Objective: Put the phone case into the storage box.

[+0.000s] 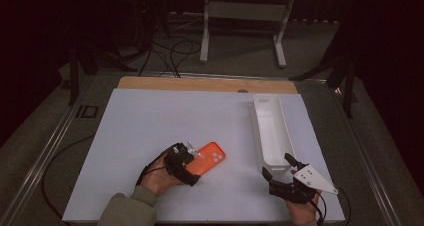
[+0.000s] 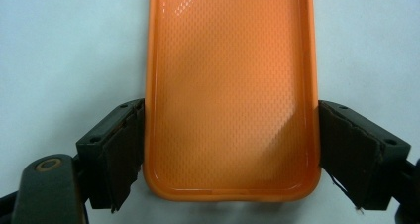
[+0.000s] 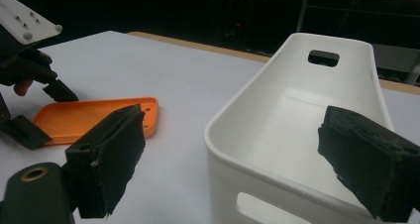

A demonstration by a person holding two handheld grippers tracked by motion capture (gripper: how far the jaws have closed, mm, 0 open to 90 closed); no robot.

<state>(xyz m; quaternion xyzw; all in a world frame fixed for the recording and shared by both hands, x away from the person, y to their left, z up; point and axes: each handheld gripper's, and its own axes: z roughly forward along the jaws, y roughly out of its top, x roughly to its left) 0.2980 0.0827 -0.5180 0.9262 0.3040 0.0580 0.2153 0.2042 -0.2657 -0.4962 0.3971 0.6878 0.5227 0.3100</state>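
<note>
An orange phone case (image 1: 214, 155) lies hollow side up on the white table top. My left gripper (image 1: 194, 165) holds its near end. In the left gripper view the two black pads (image 2: 124, 149) press against the long sides of the case (image 2: 232, 85), one on each. The right gripper view has the case (image 3: 94, 116) lying flat with my left gripper (image 3: 49, 115) around its end. My right gripper (image 1: 277, 165) hovers open at the near end of the white bin (image 1: 270, 131), nothing between its pads (image 3: 116, 149).
The white bin (image 3: 297, 110) is long, has handle slots and nothing inside it. The white board (image 1: 150, 121) covers a wooden table. Beyond the far edge are cables, dark floor and a metal stand's legs (image 1: 280, 51).
</note>
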